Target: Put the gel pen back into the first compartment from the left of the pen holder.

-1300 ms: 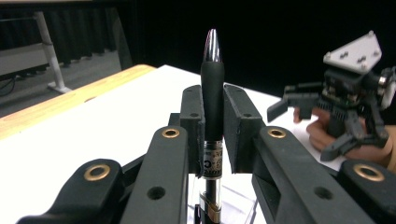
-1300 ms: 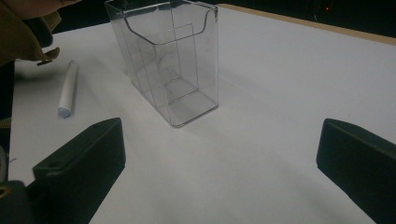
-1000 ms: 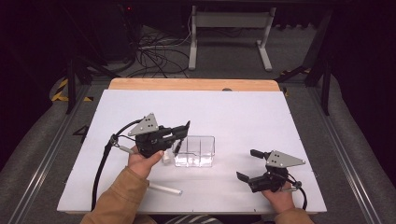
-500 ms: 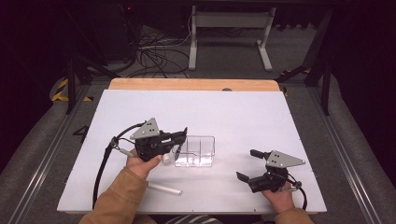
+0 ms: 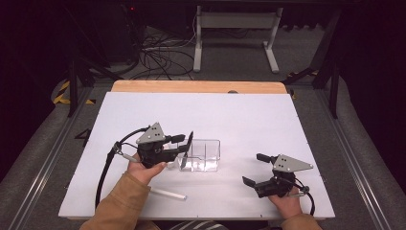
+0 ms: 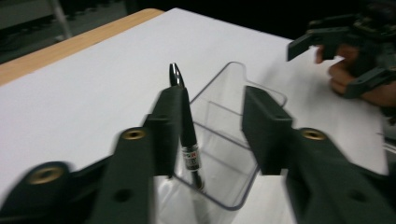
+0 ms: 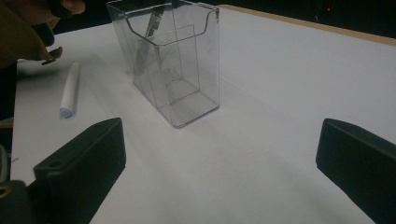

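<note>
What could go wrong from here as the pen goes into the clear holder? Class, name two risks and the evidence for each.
1. The pen leans in the clear holder with its top sticking out between the jaws of the open left gripper; a bump could tip the light holder over.
2. The white marker lies near the table's front edge beside the person's sleeve; the forearm might knock it off.

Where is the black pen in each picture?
High view: the black pen leans at the left end of the clear holder, by the left gripper.
Left gripper view: the pen stands mid-picture, against one jaw, its lower end inside the holder.
Right gripper view: its upper part shows dimly through the holder's far side, top centre.
Shared landmark: the clear holder.
</note>
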